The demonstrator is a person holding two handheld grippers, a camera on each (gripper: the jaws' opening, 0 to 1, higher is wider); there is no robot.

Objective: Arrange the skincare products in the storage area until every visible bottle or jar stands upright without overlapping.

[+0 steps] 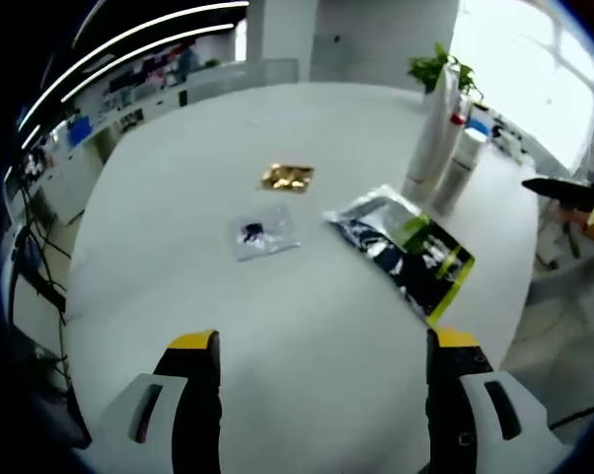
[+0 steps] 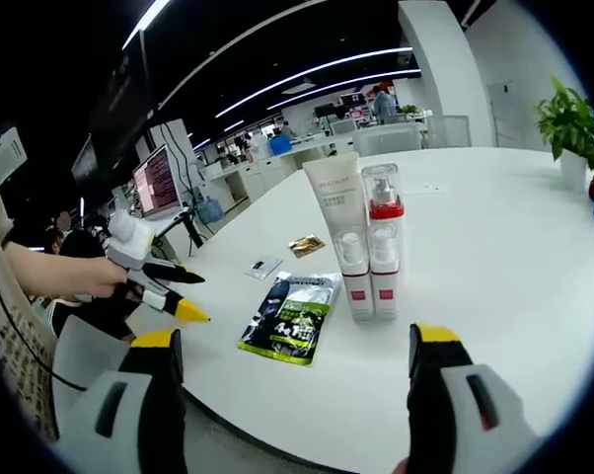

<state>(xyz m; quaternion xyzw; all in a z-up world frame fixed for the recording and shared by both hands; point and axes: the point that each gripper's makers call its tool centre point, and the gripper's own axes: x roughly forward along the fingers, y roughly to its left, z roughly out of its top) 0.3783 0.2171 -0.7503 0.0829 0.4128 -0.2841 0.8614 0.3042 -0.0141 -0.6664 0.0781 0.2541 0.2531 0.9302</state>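
Three upright skincare containers stand clustered near the table's far side in the right gripper view: tall white tube (image 2: pixel 334 222), red-collared pump bottle (image 2: pixel 383 247), and small white bottle (image 2: pixel 352 276) in front of the tube. All look upright; they sit touching or nearly so, can't tell which. In the left gripper view the same group (image 1: pixel 443 138) reads as tall white shapes by the table (image 1: pixel 307 395) edge, near a potted plant (image 1: pixel 437 67).

Flat items lie beside them: dark-and-green foil pouch (image 2: pixel 290 316) just beside the bottles, small clear sachet (image 2: pixel 263 267) and gold sachet (image 2: pixel 305 245) further out. All lie flat, apart from each other.

Right gripper (image 2: pixel 295 380): jaws spread wide, nothing between them, pointed at the bottle group. Left gripper (image 1: pixel 322 380): jaws wide too, empty, hovering over bare tabletop short of the sachets. It also shows in the right gripper view at left (image 2: pixel 169 286), held in a hand (image 2: pixel 85 276), yellow tips parted.

Judgement: bottles look already standing, so the remaining work is probably spacing and the pouches, if those count.

For the step in hand:
- Approach a bottle low on the body, not the pump head; top-heavy, will tip.
- Take the front small bottle first, since it blocks the tube.
- Keep jaws square to the bottle and close slowly.
- Watch the pouch edge near the bottle bases; don't drag it.
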